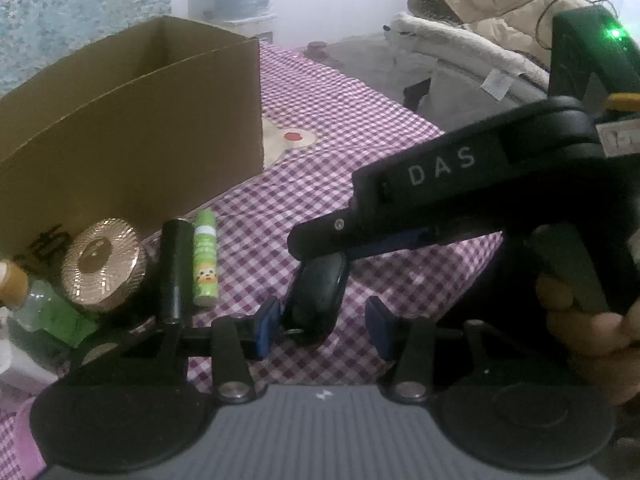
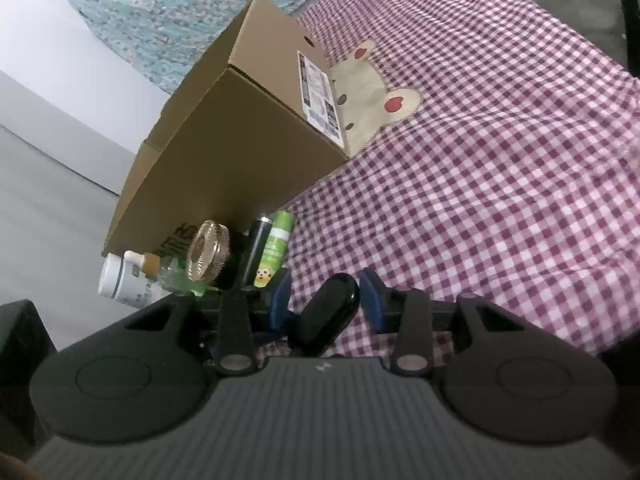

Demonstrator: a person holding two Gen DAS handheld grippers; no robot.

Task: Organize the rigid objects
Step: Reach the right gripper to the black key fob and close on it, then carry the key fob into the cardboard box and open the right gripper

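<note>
A glossy black oval object [image 2: 330,312] sits between the blue pads of my right gripper [image 2: 325,304], which is shut on it. In the left wrist view the same black object [image 1: 318,298] hangs from the right gripper's fingers [image 1: 316,236], touching the left blue pad [image 1: 267,326] of my open left gripper [image 1: 324,326]. A green tube [image 1: 205,258], a black cylinder [image 1: 176,268] and a gold round lid [image 1: 104,264] lie in front of an open cardboard box [image 1: 132,140].
A purple checked cloth [image 2: 480,160] with a bear patch covers the surface. A clear green bottle [image 1: 44,312] and a white bottle [image 2: 120,280] lie by the box. A chair with a coat [image 1: 480,20] stands beyond the table.
</note>
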